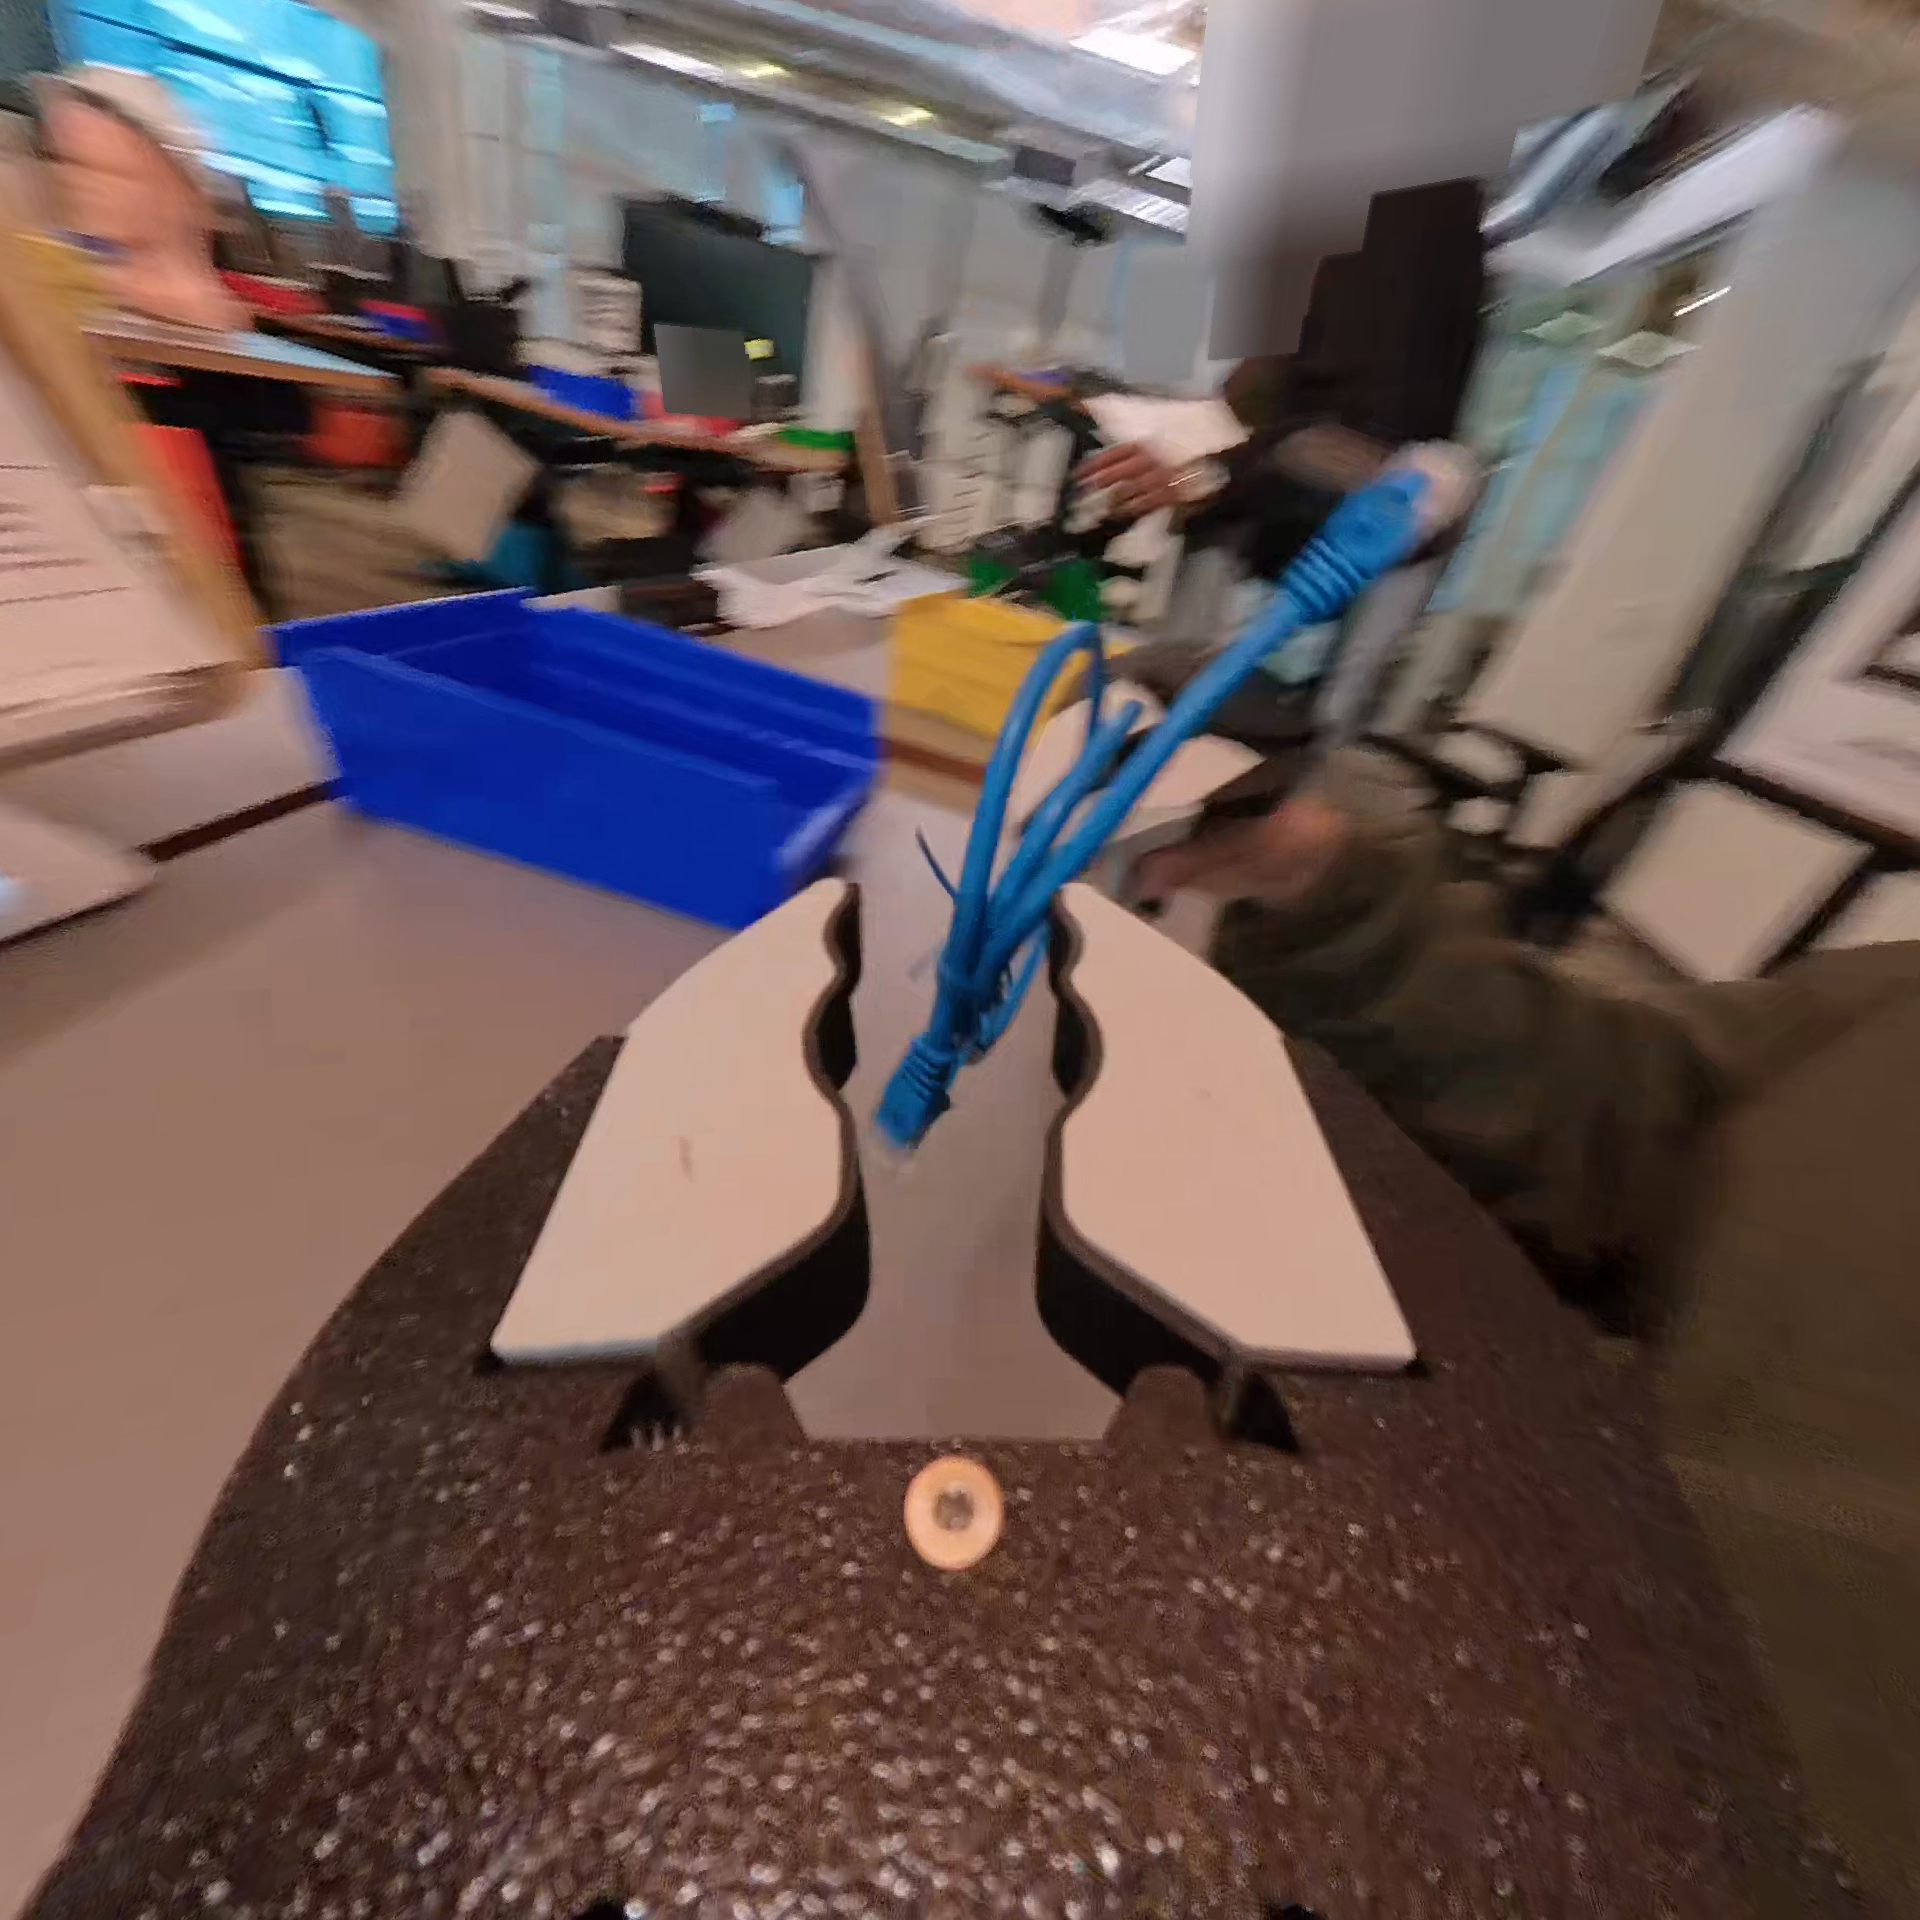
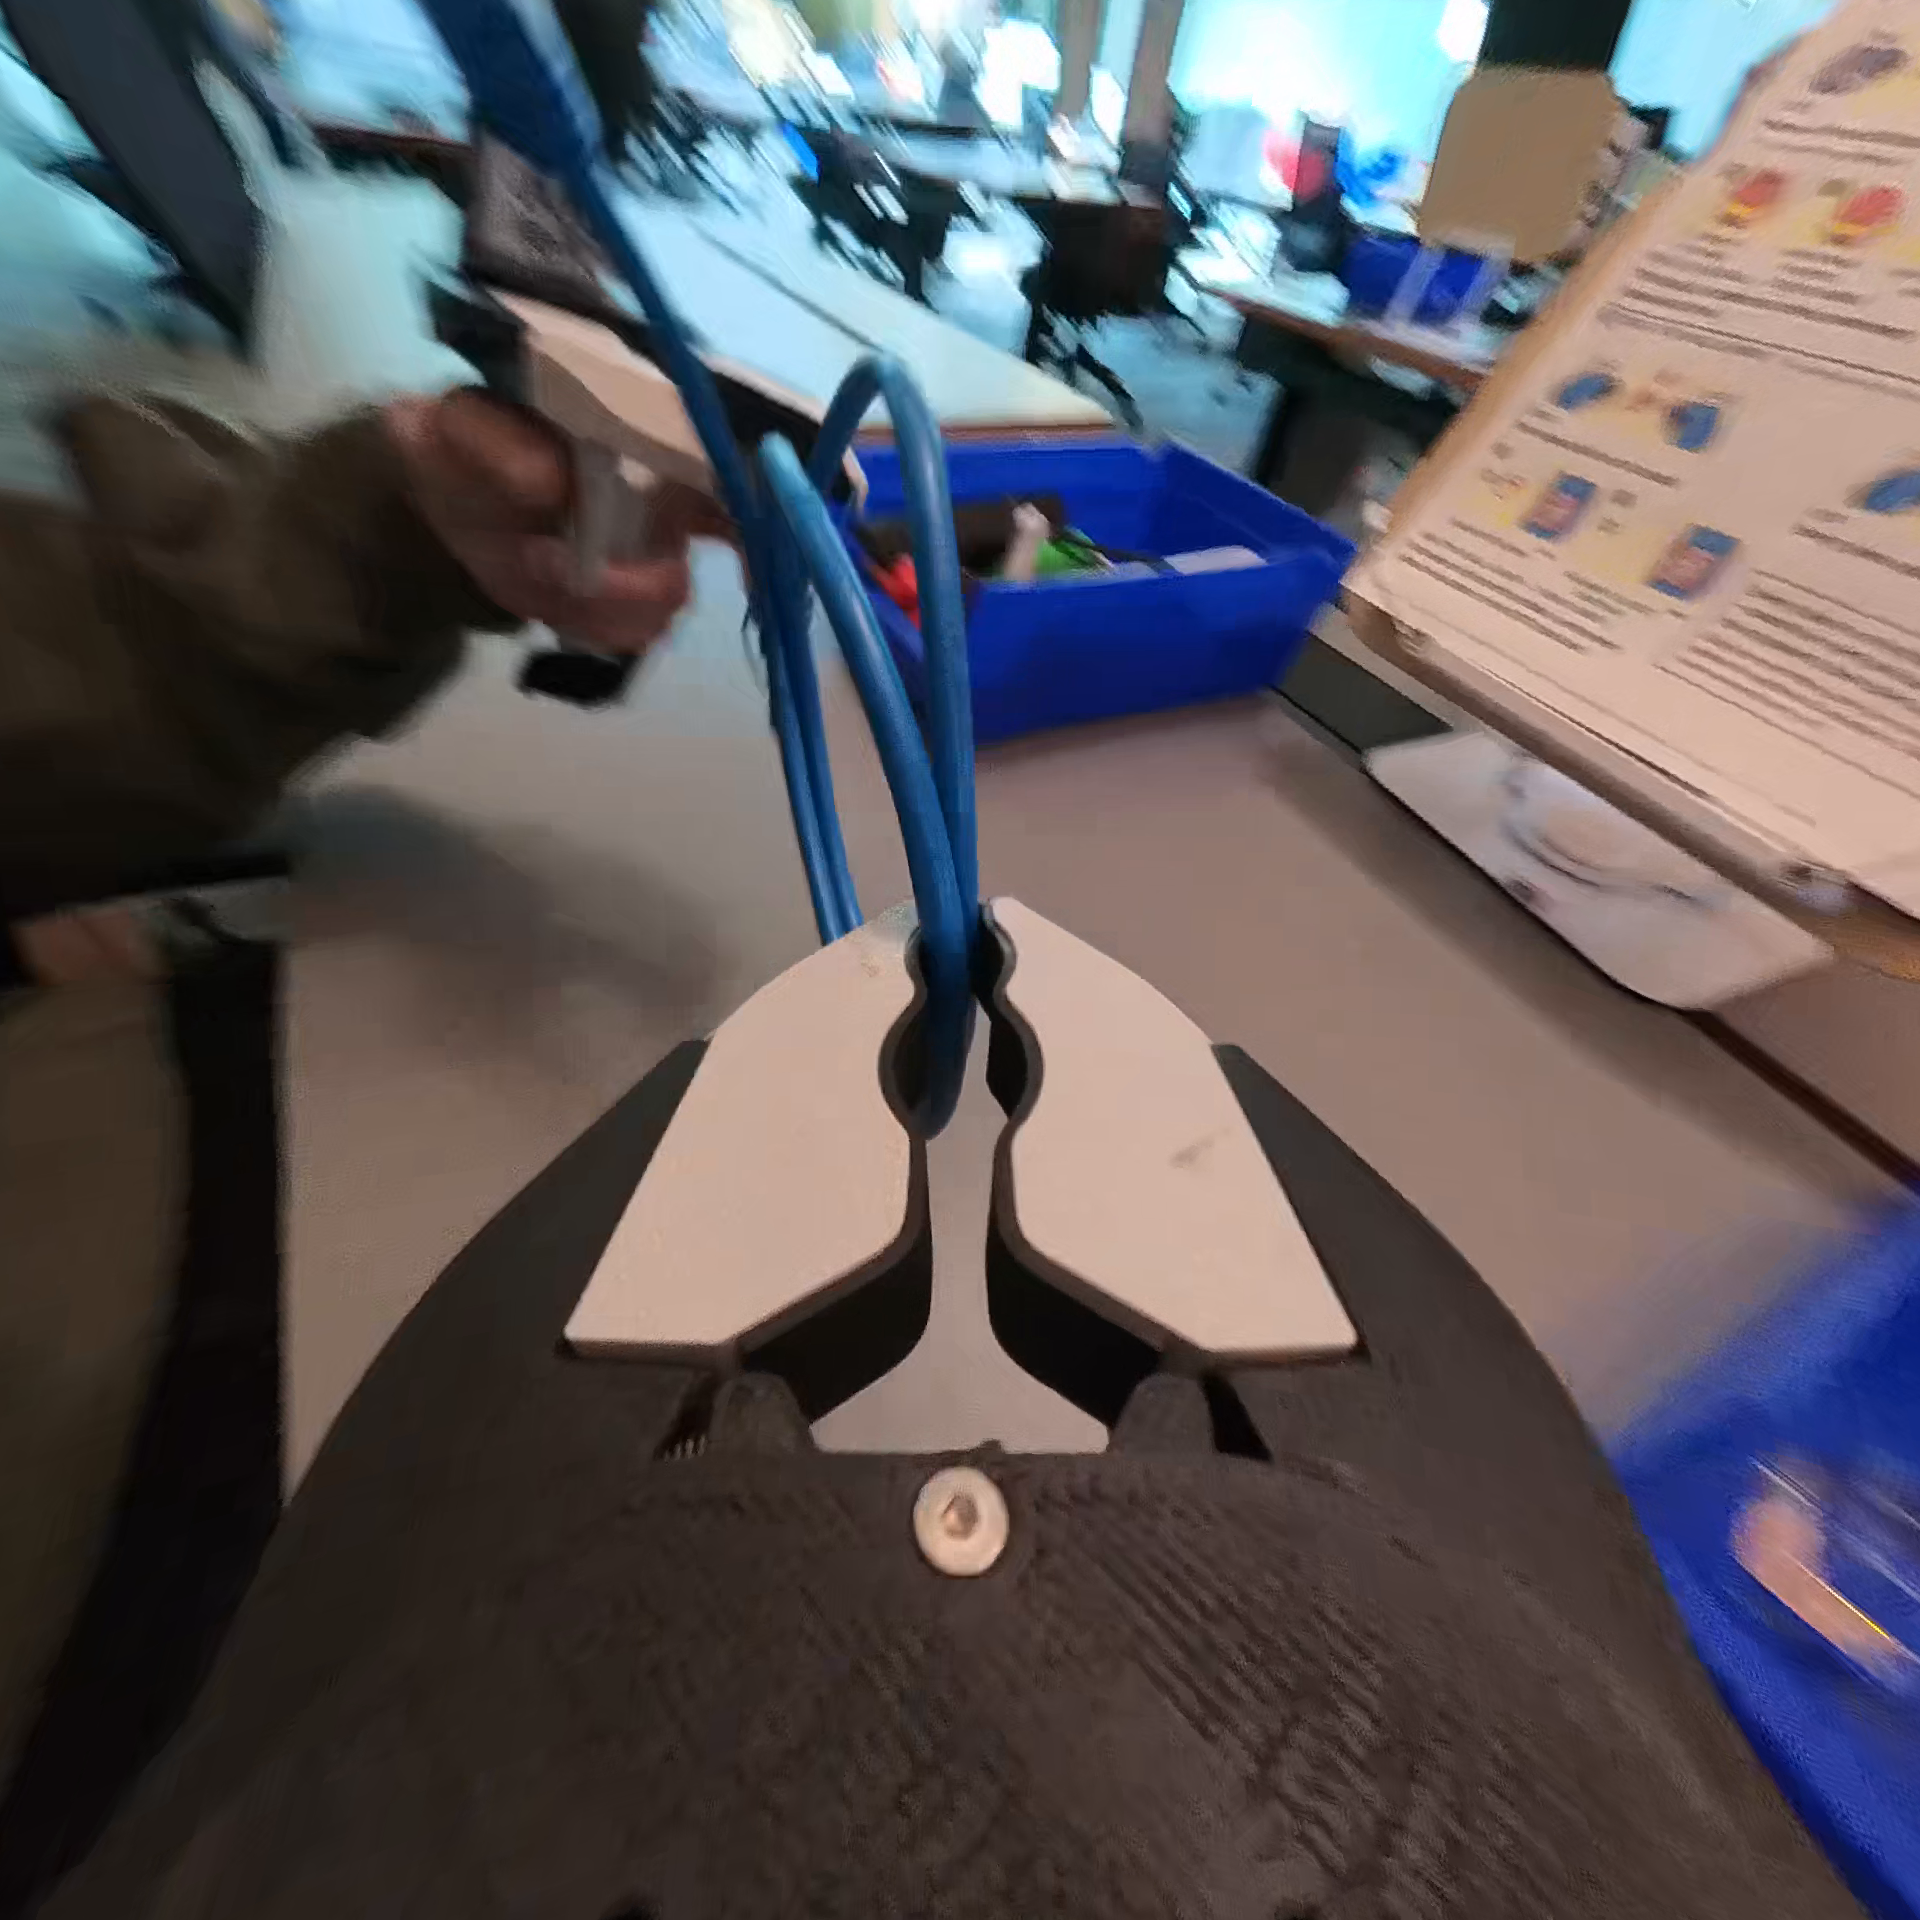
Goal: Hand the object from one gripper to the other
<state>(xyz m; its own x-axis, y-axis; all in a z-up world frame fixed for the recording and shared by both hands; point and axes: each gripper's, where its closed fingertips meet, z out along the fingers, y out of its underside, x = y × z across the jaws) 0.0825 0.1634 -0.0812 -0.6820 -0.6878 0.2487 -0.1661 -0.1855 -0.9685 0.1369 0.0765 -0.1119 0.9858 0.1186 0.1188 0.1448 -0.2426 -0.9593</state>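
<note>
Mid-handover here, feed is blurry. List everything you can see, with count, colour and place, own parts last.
cable: one, blue, bundled, above the table
bin: one, blue, on the table ahead
yellow bin: one, behind the blue one
instruction sheet: one, white, propped at the table edge
table: one, grey
right gripper: shut on the cable
left gripper: open, cable between its fingers
hand: one, holding the left gripper

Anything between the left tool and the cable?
Nothing visible. The cable hangs in the gap of the open left tool, apart from its fingers; the right tool is clamped on it.
</note>
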